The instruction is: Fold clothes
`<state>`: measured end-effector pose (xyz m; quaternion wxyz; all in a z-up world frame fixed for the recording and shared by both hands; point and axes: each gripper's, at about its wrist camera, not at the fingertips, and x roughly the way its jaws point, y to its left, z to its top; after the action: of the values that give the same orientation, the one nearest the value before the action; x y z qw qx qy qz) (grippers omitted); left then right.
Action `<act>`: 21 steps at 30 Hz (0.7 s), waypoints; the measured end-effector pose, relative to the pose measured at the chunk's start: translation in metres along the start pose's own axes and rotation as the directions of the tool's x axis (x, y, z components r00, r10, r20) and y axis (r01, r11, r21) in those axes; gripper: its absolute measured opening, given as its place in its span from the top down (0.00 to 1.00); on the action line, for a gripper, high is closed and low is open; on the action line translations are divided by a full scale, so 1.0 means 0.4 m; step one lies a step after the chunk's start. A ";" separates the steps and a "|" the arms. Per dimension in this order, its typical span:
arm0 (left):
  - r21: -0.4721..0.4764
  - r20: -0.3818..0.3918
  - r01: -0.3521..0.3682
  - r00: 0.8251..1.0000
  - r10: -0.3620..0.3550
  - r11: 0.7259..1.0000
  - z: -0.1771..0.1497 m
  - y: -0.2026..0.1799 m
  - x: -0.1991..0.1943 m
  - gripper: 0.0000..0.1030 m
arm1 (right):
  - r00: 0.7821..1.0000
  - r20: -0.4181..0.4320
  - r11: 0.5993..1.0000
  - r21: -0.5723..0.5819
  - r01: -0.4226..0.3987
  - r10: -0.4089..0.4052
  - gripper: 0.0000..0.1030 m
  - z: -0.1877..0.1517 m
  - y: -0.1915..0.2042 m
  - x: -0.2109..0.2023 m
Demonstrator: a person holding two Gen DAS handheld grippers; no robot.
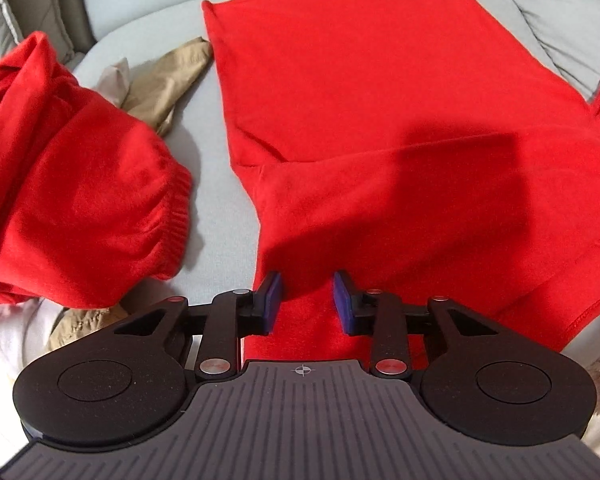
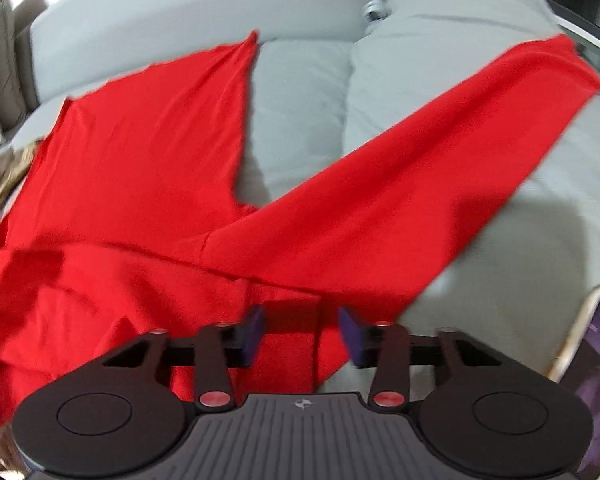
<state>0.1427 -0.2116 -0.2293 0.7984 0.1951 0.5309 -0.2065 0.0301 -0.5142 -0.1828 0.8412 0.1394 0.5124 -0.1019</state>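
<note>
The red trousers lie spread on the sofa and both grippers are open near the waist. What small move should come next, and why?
Probably close the left gripper on the waist edge of the red trousers: its jaws stand open with the cloth between them, and the legs still lie apart, unfolded.

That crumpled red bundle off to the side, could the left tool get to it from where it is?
Probably yes. The left tool is open over the spread red garment, and only bare grey cushion lies between it and the bundle.

No readable text anywhere — phone screen [image 2: 598,380] (blurred) included.
</note>
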 end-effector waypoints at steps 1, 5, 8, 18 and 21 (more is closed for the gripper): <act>-0.003 -0.001 0.003 1.000 -0.003 1.000 0.000 0.001 0.000 0.65 | 1.000 -0.001 1.000 -0.007 -0.002 0.002 0.80 0.001 0.004 0.000; -0.024 0.020 0.008 1.000 -0.008 1.000 -0.004 0.002 -0.018 0.95 | 0.997 0.034 0.996 -0.062 0.069 -0.067 0.98 0.015 0.034 -0.023; -0.072 0.061 0.001 0.998 0.003 0.997 -0.018 0.013 -0.056 1.00 | 0.990 0.093 0.990 -0.086 0.116 -0.108 0.98 0.036 0.045 -0.050; -0.199 0.022 -0.041 0.999 0.046 0.979 -0.047 0.092 -0.048 0.99 | 0.968 0.061 0.944 -0.213 0.251 -0.244 0.93 0.123 0.079 0.011; -0.201 0.052 -0.017 0.998 0.028 0.979 -0.043 0.093 -0.070 0.92 | 0.962 0.039 0.942 -0.194 0.273 -0.270 0.65 0.139 0.072 0.018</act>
<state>0.1398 -0.1679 -0.2061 0.8306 0.1137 0.5246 -0.1484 0.0890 -0.5060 -0.1613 0.8319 -0.0176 0.5292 -0.1662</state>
